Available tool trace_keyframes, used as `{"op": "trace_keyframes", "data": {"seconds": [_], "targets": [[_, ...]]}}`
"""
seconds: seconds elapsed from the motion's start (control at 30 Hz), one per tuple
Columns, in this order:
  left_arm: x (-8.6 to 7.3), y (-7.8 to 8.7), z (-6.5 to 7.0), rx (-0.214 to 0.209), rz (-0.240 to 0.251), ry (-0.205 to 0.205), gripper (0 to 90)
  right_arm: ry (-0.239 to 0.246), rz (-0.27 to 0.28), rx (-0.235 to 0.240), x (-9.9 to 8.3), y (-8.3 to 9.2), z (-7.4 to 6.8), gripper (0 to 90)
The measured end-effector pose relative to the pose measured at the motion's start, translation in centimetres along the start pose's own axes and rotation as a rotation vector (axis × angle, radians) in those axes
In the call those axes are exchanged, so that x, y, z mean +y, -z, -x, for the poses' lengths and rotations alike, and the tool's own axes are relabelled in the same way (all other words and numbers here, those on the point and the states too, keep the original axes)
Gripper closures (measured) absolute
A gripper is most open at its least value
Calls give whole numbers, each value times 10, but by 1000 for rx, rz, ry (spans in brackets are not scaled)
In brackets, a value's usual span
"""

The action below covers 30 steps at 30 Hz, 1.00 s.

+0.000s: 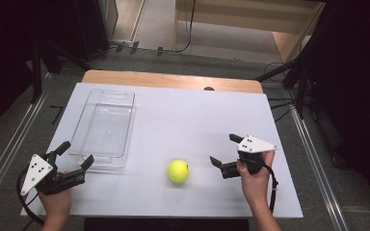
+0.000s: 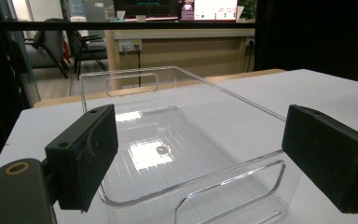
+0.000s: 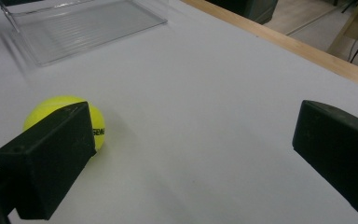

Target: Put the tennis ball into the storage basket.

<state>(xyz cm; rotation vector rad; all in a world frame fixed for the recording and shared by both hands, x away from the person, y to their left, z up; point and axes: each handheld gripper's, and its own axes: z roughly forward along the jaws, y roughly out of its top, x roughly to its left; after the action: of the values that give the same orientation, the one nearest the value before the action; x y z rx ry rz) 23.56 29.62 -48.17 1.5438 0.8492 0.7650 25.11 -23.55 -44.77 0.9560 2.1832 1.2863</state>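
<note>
Meanwhile, both tongs gape empty: right tongs point(image 1: 224, 150) near the tennis ball point(image 1: 178, 171), left tongs point(image 1: 77, 154) at the clear tray point(image 1: 103, 122).

Both claws are gaping wide and gripping nothing: the left claw point(image 1: 75, 154) is pointing forward, the right claw point(image 1: 223, 150) is pointing leftward, each held by a hand.

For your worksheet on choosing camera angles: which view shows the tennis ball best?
The high view: the whole tennis ball lies unobstructed on the white table, between the clear tray and the right gripper. In the right gripper view one of that gripper's fingers hides part of the ball. The left gripper view looks into the tray.
</note>
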Motion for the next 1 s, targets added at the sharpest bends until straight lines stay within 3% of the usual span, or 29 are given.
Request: {"op": "trace_keyframes", "data": {"seconds": [1.0], "targets": [[0,0,0,-1,1,1,110,47,-82,85,19,-28,-15,0]]}}
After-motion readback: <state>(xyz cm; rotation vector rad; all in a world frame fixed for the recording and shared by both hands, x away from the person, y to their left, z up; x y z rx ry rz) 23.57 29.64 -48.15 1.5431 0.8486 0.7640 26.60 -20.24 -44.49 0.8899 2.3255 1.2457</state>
